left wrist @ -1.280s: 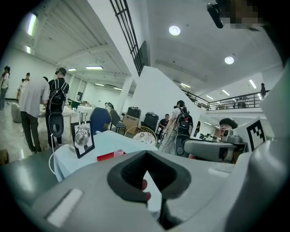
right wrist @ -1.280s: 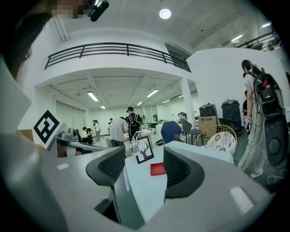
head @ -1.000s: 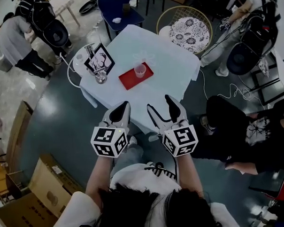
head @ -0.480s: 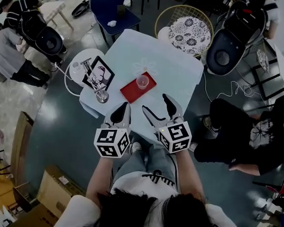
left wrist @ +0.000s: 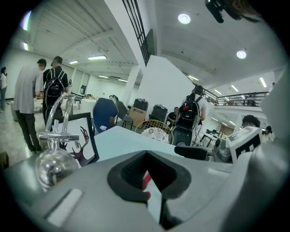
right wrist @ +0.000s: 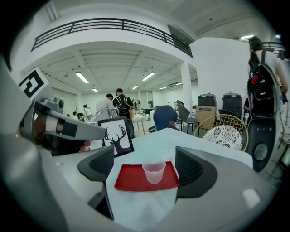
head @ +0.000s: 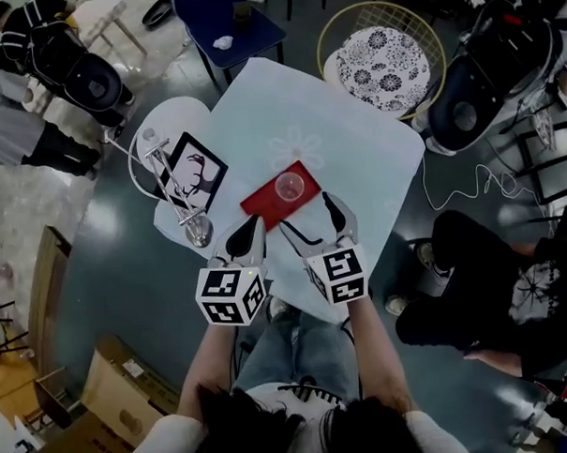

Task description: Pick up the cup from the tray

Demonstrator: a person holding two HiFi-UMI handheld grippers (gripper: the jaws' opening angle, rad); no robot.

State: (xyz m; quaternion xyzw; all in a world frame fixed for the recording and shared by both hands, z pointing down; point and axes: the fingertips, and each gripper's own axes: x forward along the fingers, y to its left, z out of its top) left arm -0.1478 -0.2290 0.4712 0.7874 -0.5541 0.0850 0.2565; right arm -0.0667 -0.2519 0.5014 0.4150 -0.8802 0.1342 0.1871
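A clear plastic cup stands upright on a red tray on the pale blue table. My right gripper is open and hovers just short of the tray's near edge. In the right gripper view, the cup and tray sit framed between the two fingers of the right gripper, apart from both. My left gripper is shut on nothing, left of the tray near the table's edge. The left gripper view shows the left gripper with a red sliver of tray through its gap.
A framed deer picture and a chrome stand with a round base sit on the table's left side. A small white round table, a wicker chair and a blue chair ring it. A person in black sits at right.
Both grippers have moved forward over the table toward the tray. The right one, still open, now lies close to the tray's near edge. The cup has not moved.
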